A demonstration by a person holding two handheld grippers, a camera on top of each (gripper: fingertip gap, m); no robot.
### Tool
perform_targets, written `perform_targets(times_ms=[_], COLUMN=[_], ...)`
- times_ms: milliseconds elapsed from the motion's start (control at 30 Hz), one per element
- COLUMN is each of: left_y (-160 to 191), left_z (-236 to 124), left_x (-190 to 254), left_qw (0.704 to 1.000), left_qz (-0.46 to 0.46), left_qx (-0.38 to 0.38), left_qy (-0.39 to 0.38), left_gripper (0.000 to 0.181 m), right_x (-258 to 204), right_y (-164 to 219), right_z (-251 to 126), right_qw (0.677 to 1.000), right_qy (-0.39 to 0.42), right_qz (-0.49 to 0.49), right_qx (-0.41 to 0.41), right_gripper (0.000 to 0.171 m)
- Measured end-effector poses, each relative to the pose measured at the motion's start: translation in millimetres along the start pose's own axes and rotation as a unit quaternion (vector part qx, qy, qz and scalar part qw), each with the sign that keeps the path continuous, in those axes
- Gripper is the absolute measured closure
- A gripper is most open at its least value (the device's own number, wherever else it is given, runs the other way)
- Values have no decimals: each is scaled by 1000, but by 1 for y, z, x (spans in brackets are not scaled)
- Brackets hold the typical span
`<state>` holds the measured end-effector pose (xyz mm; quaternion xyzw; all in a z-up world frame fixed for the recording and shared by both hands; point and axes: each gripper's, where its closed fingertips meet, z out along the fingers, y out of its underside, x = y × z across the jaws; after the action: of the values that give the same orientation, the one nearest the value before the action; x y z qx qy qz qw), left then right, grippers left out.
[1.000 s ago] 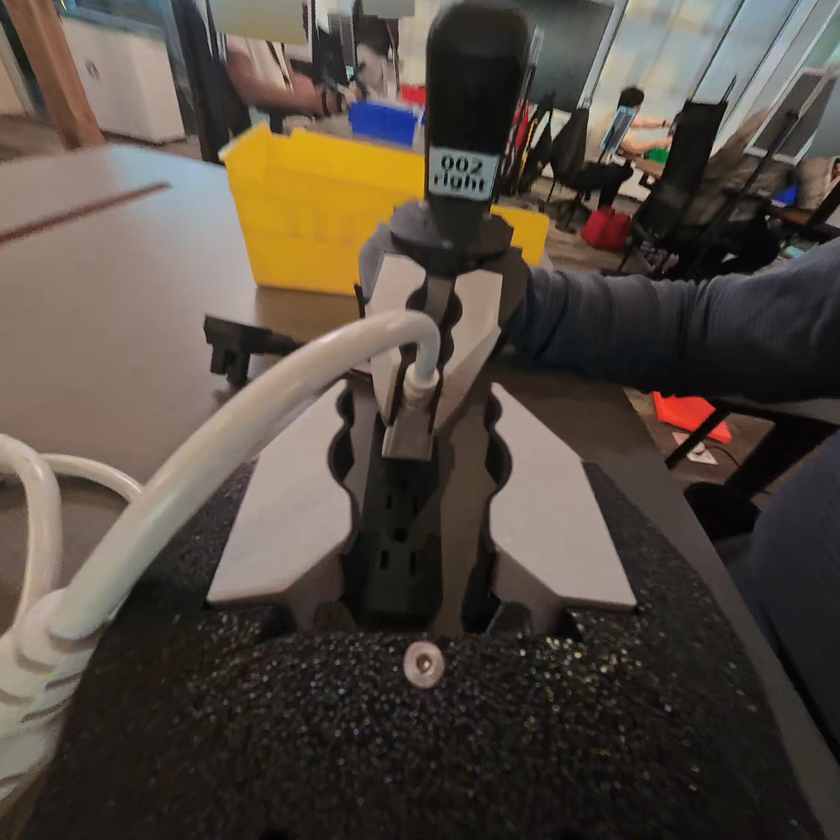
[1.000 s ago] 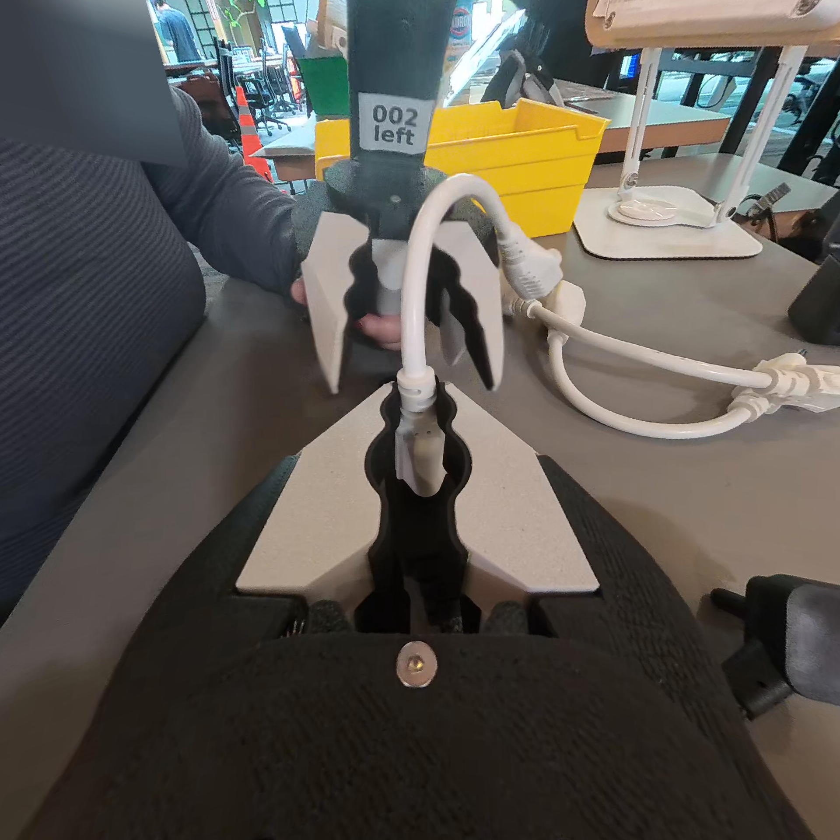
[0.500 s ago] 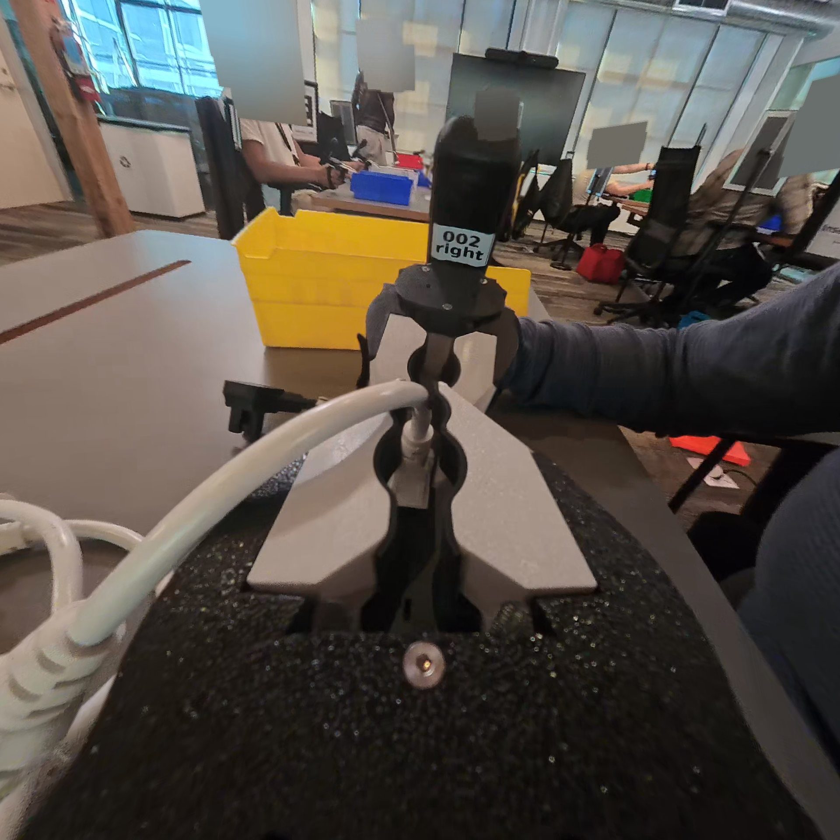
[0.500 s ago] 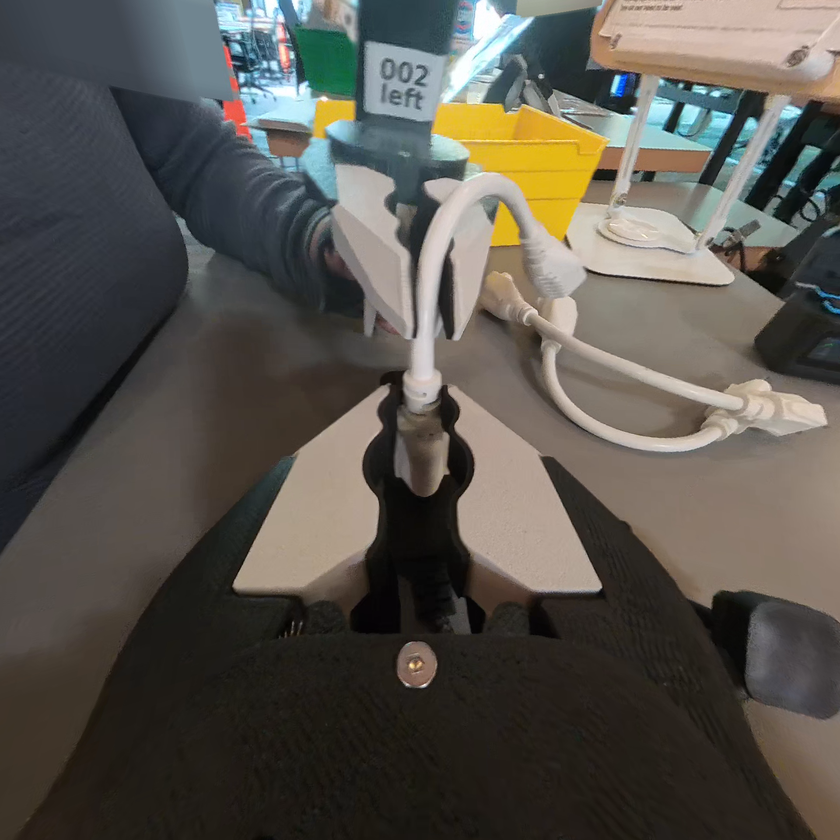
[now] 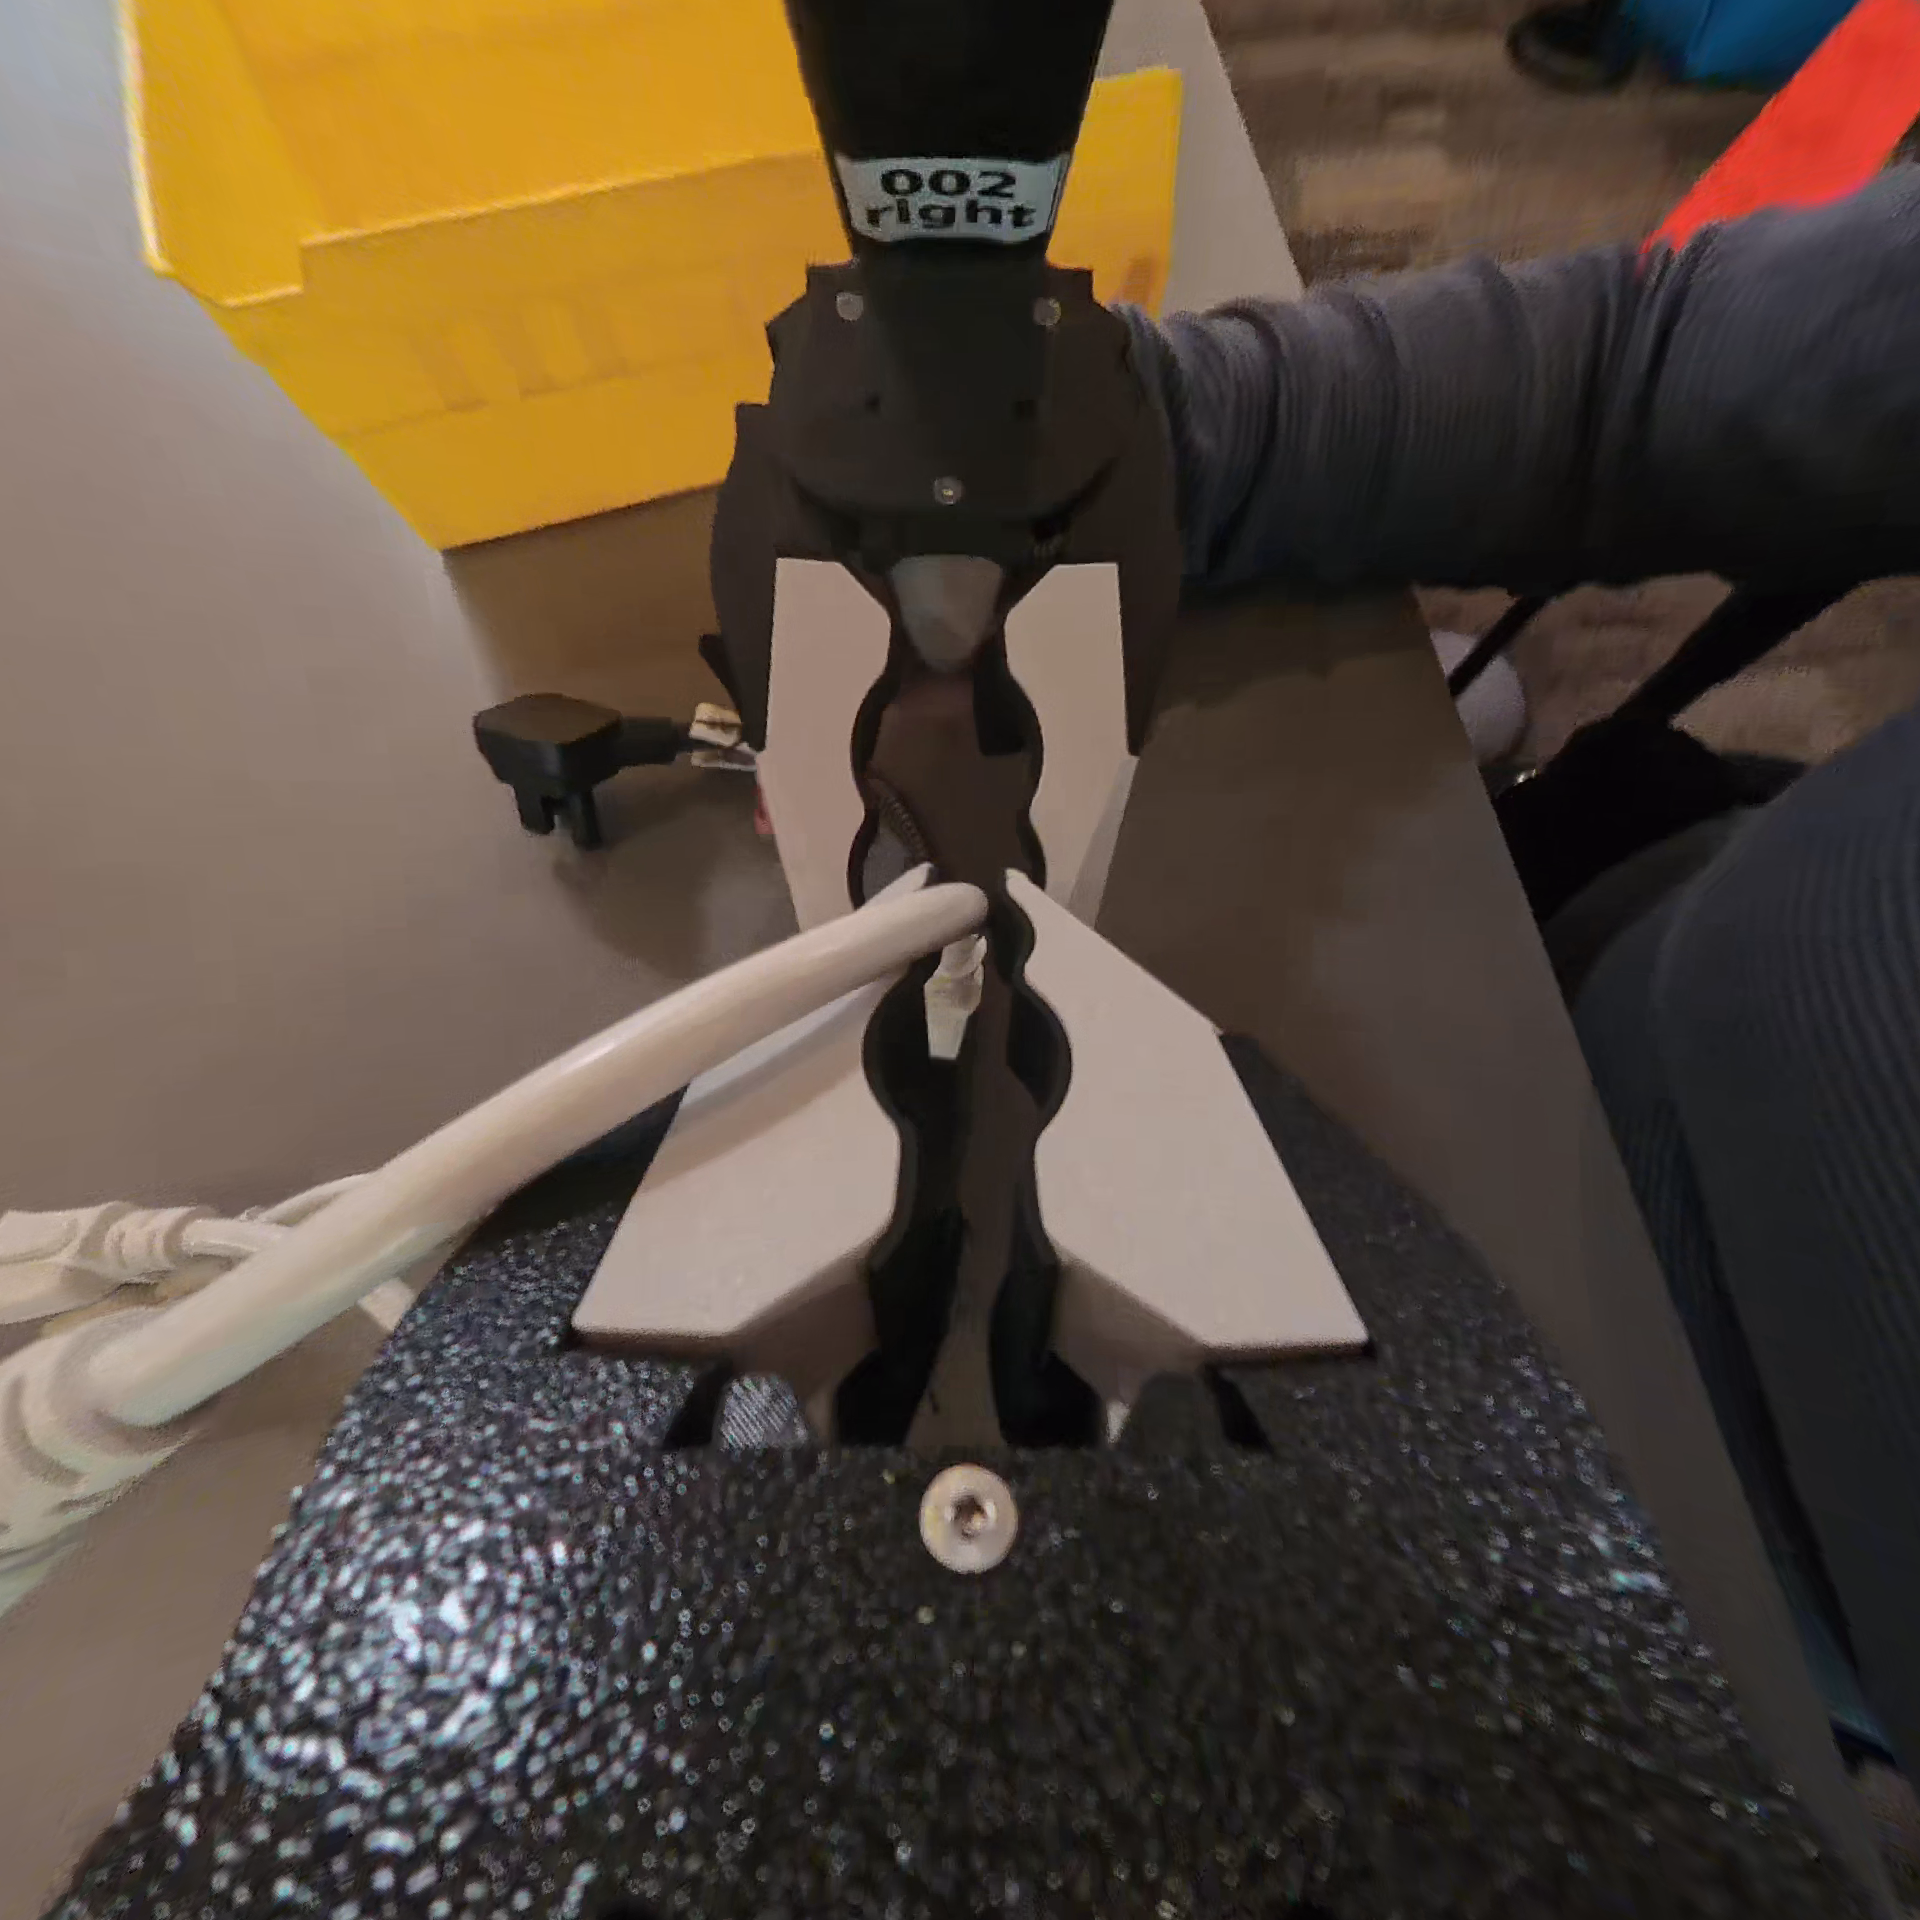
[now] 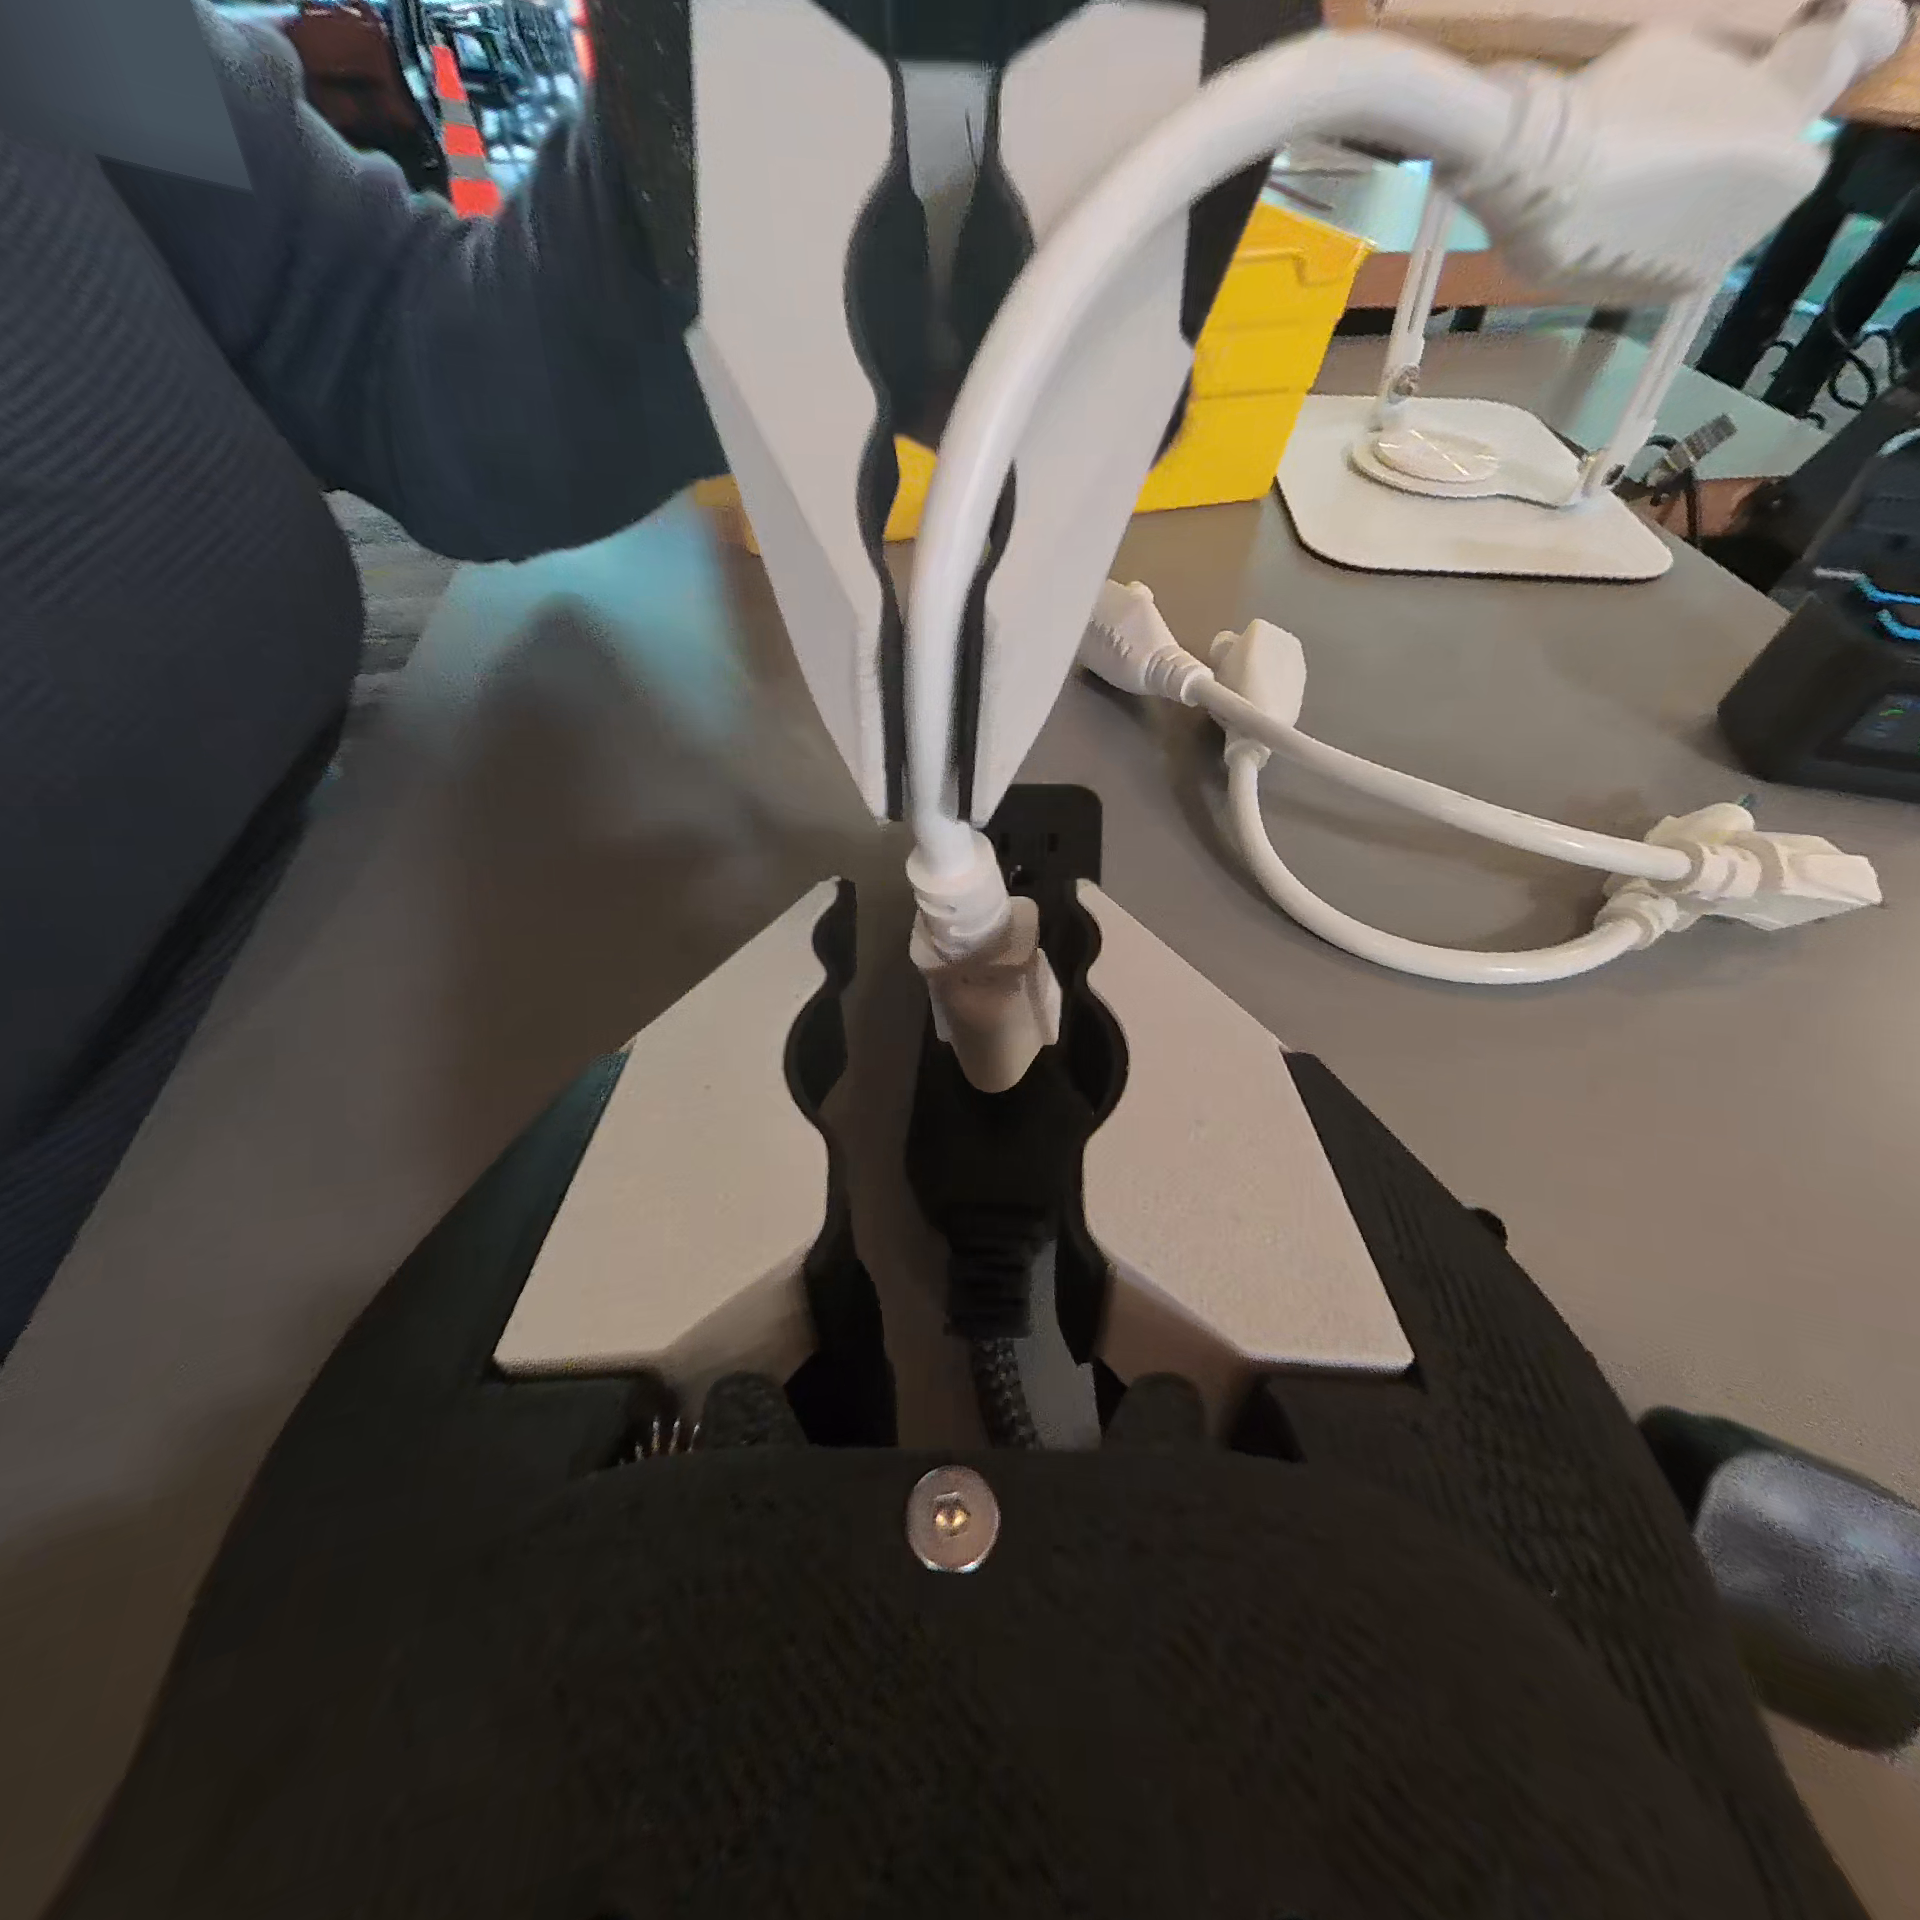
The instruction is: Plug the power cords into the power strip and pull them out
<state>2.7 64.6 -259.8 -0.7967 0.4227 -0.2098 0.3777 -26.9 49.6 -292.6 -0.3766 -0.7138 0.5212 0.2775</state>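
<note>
A white power cord ends in a white plug that stands on the black power strip. I cannot tell whether its prongs are seated. My left gripper is shut on the cord just above the plug. It also shows from across in the right wrist view. My right gripper is open, one finger on each side of the plug and strip, with a gap on the left side. It faces me in the left wrist view.
A yellow bin stands behind the grippers. A black adapter plug lies on the grey table. More white cords, a white stand base and a black device are on the right. A dark sleeve reaches in.
My left gripper has gone from open around the strip to shut on the cord. My right gripper has loosened from the plug. The two grippers have come closer together.
</note>
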Motion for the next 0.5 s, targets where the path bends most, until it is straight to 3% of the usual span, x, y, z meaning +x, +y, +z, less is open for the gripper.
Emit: perform_targets(times_ms=[233, 500], left_y=[6, 12], left_z=[-3, -6], left_x=[-4, 0], left_qw=[999, 991], left_qz=[1, 30], left_qx=[-45, -123], left_qy=[16, 35], left_gripper=[173, 174], right_x=[8, 8], right_y=[-2, 1], right_z=[13, 14], right_qw=[999, 999], right_qy=[45, 42], right_qz=[-15, -3], right_qx=[-10, -32], right_gripper=[142, 148])
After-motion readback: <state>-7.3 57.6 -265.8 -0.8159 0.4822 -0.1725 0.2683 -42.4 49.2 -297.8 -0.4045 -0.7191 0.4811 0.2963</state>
